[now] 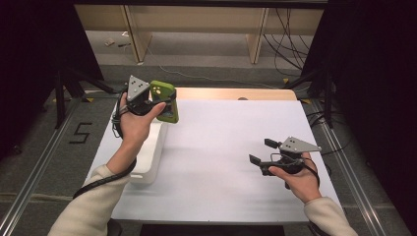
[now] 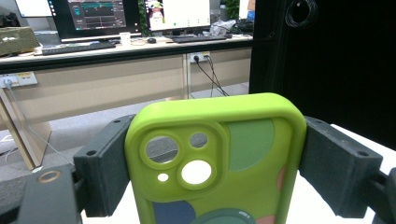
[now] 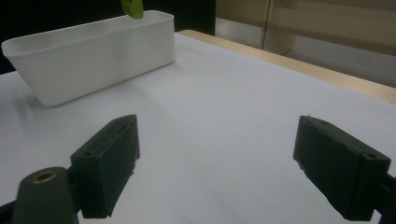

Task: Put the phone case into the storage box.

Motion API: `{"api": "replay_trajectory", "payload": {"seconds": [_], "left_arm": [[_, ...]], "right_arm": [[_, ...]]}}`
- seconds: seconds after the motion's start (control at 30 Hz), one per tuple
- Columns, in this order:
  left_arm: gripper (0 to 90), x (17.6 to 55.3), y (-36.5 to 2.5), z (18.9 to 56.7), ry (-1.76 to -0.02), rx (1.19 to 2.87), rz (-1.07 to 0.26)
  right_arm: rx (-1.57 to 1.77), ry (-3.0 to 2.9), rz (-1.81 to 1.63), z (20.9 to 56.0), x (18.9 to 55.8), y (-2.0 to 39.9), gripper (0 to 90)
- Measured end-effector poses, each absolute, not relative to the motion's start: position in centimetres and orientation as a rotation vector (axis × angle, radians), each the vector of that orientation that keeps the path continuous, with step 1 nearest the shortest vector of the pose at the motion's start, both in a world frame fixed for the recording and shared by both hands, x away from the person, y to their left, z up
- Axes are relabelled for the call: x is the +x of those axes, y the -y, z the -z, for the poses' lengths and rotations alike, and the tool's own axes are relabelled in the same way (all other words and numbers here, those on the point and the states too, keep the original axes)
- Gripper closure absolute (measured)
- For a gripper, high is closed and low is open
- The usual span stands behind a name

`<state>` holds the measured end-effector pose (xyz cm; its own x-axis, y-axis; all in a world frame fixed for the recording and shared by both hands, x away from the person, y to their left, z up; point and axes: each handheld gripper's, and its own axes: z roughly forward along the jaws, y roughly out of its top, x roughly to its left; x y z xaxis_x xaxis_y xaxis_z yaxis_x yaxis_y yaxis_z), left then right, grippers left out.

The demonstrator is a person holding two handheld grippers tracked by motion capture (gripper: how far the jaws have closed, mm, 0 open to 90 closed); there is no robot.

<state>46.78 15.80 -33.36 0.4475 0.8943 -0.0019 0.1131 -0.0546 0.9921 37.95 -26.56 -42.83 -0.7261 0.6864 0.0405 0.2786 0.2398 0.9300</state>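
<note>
A lime-green phone case with coloured patches and camera cut-outs is held upright above the far end of a white bin. My left gripper is shut on it, a jaw pressing each long side. In the left gripper view the phone case stands between the two black pads. My right gripper rests open low over the right part of the white table, nothing between its jaws. In the right gripper view its jaws frame bare table, with the bin beyond and a corner of the case above it.
The long white bin lies along the table's left edge. A wooden strip runs along the table's far edge. Beyond it are floor, desk legs and cables; black stands flank both sides.
</note>
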Motion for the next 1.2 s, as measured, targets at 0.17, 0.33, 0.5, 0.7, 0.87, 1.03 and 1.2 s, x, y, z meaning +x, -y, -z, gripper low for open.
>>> {"api": "replay_trajectory", "payload": {"seconds": [0.17,0.33,0.5,0.7,0.87,1.03,1.2], "left_arm": [[16.4,46.8,-15.9,33.3,-0.932,1.501,-0.817],[16.4,46.9,-16.1,33.4,-0.939,1.500,-0.819],[16.3,46.9,-16.2,33.3,-0.944,1.495,-0.819],[16.4,47.0,-16.6,33.2,-0.952,1.490,-0.828],[16.4,47.0,-16.8,33.2,-0.956,1.490,-0.833],[16.4,47.1,-16.9,33.3,-0.960,1.491,-0.832],[16.4,47.2,-17.0,33.3,-0.965,1.490,-0.834]], "right_arm": [[0.885,-2.146,-1.484,42.8,37.9,26.5,15.6],[0.886,-2.145,-1.483,42.8,37.9,26.6,15.6],[0.887,-2.145,-1.481,42.8,37.9,26.6,15.6],[0.886,-2.145,-1.484,42.8,37.9,26.6,15.6],[0.886,-2.141,-1.488,42.8,37.9,26.6,15.6],[0.886,-2.141,-1.489,42.8,37.9,26.6,15.6],[0.885,-2.142,-1.488,42.8,37.9,26.6,15.6]]}}
